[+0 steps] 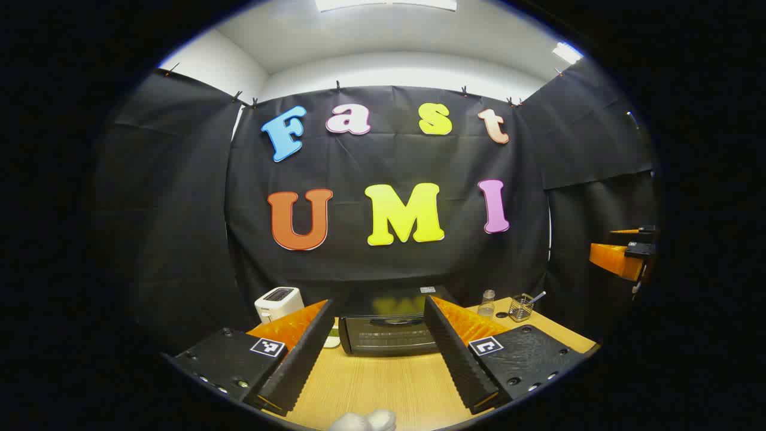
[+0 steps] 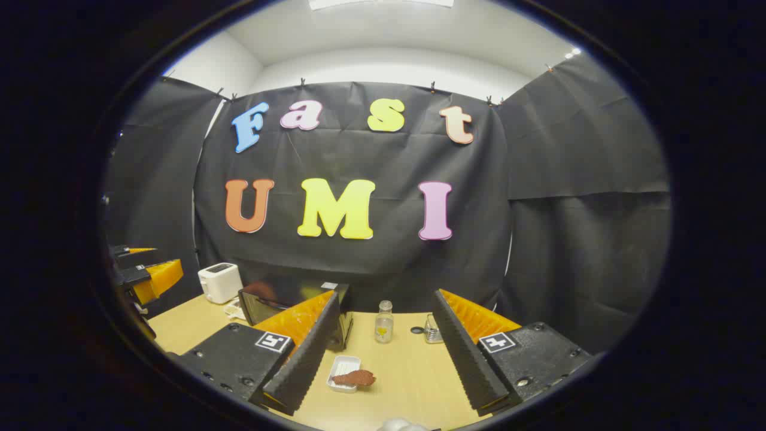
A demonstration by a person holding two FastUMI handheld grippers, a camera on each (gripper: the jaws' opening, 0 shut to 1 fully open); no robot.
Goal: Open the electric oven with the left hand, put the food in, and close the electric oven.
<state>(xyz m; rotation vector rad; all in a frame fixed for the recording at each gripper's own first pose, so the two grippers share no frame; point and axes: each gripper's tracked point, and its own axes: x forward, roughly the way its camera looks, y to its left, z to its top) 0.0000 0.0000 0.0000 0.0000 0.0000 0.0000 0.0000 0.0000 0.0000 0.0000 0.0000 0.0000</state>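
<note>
The black electric oven (image 1: pixel 388 333) stands at the back of the wooden table, door closed, straight ahead of my left gripper (image 1: pixel 379 359), which hangs open and empty some way in front of it. In the right gripper view the oven (image 2: pixel 281 302) sits left of centre, partly hidden behind a finger. A reddish-brown piece of food (image 2: pixel 354 378) lies on a small white tray (image 2: pixel 341 366) on the table. My right gripper (image 2: pixel 378 371) is open above and around that spot, holding nothing. The left gripper (image 2: pixel 146 272) also shows at the far left edge there.
A white toaster (image 1: pixel 277 302) stands left of the oven. To the right are a small glass bottle (image 2: pixel 383 321), a dark lid (image 2: pixel 417 330) and a wire basket (image 1: pixel 522 307) with a utensil. The other gripper (image 1: pixel 622 254) shows at the far right. Black cloth walls close the booth.
</note>
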